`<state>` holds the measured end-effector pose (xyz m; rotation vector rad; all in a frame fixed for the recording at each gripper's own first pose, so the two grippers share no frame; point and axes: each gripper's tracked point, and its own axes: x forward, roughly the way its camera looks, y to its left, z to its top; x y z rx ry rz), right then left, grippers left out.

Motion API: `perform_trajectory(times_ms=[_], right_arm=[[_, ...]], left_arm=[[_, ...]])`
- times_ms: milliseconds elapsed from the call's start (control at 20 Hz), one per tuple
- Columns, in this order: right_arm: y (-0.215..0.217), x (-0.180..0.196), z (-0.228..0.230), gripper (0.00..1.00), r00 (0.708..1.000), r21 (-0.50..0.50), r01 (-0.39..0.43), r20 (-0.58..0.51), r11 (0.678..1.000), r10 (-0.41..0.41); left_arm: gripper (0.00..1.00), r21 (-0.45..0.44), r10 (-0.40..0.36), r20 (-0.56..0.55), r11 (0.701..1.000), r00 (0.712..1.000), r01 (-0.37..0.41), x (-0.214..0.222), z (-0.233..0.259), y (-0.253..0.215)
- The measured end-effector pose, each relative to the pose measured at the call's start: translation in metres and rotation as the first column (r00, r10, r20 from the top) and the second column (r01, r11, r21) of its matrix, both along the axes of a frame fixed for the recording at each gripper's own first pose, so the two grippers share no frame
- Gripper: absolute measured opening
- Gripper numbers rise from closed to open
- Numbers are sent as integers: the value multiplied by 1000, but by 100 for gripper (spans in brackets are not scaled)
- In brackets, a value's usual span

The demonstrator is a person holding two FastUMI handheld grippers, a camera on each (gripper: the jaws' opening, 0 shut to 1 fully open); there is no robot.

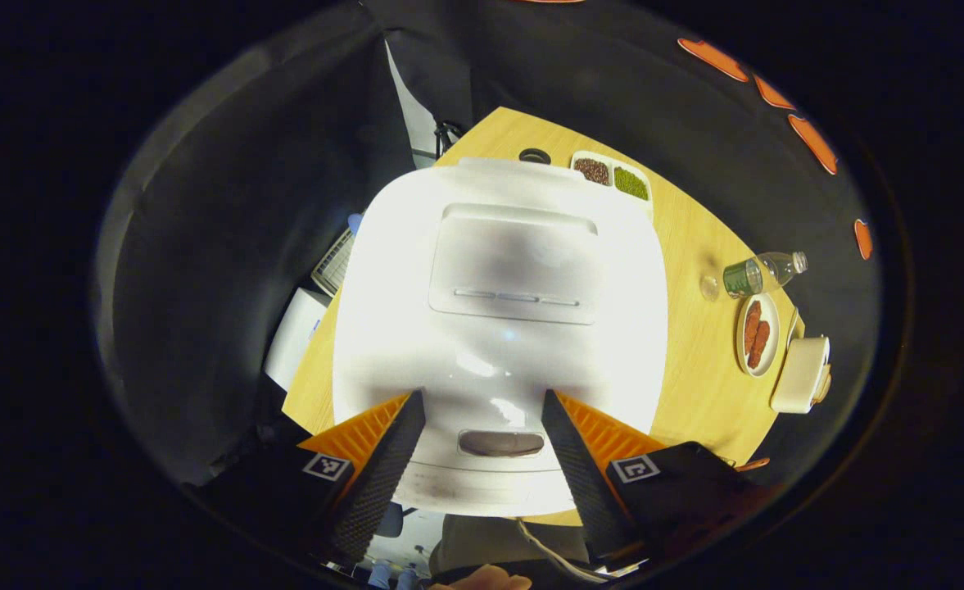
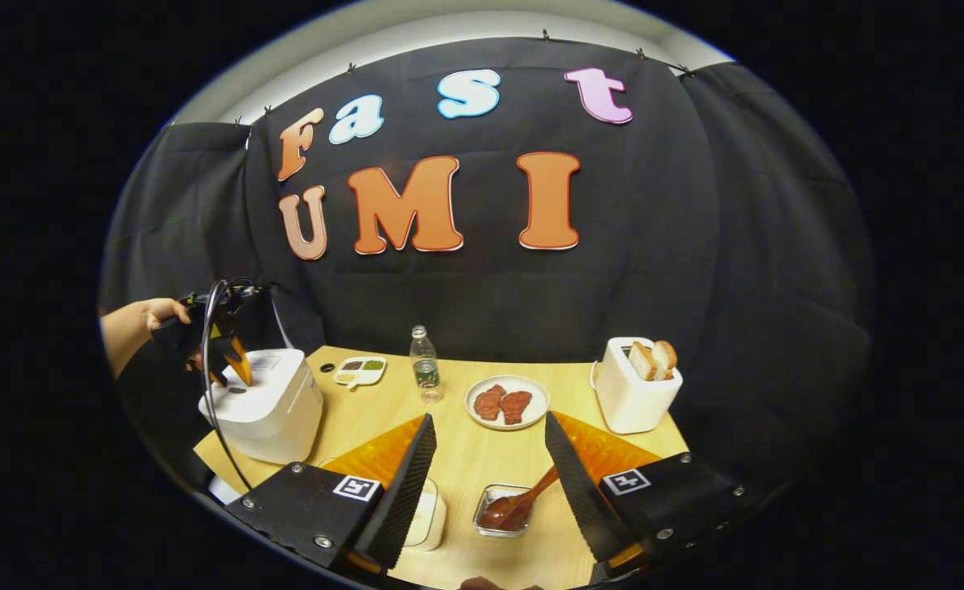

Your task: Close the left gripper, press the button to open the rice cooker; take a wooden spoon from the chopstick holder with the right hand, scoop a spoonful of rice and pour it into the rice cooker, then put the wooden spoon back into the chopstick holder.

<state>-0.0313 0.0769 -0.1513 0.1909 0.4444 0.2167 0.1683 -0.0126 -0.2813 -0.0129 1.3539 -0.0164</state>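
1. white plastic rice cooker (image 1: 498,328) sat lid-down at one end of the wooden bench (image 1: 694,344), directly under the left tongs (image 1: 482,418); probably hovered there to line up with the dark oval button (image 1: 500,443) on the front lip.
2. left tongs spread wide, one finger each side of the button, clamped on nothing; by the task, needed closing before any press.
3. seen from the right gripper view, left tongs (image 2: 228,360) held by a hand (image 2: 133,324) just above the cooker (image 2: 264,401), pointed down at its top.
4. right tongs (image 2: 486,475) parked open and empty over the near edge of the bench, likely waiting for the lid to open.
5. wooden spoon (image 2: 522,500) rested bowl-down in a small clear container (image 2: 502,512) between the right fingers' tips, handle slanted up toward the right finger; looked set within easy reach.
6. white cup-like vessel (image 2: 428,516) stood just beside the left finger of the right tongs; contents impossible to tell.
7. water bottle (image 2: 425,365), plate of meat (image 2: 507,401), toaster with bread (image 2: 637,385) and seasoning tray (image 2: 359,370) kept farther back, apart from the work.
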Motion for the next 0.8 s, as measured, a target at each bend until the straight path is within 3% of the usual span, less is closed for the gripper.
perform_trajectory(times_ms=[200, 300, 450, 600, 700, 800], right_arm=[[13, 5, 0, 84, 1000, -4, -16, 19, 1000, 17], [21, 6, 4, 84, 999, -8, -34, 33, 999, 35], [27, 14, 14, 83, 996, -17, -42, 76, 999, 43], [29, 25, 30, 83, 991, -23, -34, 128, 999, 37], [33, 31, 40, 83, 988, -10, -26, 153, 1000, 27], [38, 35, 52, 83, 983, 8, -23, 183, 1000, 21]], left_arm=[[100, 5, -21, 51, 1000, 998, 20, -4, 5, -4], [100, -2, -36, 137, 999, 990, 37, 4, 9, -8], [100, -122, -9, 283, 991, 959, 45, 2, 32, -28], [100, -159, -10, 504, 982, 864, 104, 2, 88, -41], [100, -209, 14, 645, 965, 764, 158, -6, 130, -57], [99, -221, 34, 730, 957, 683, 189, -24, 165, -67]])
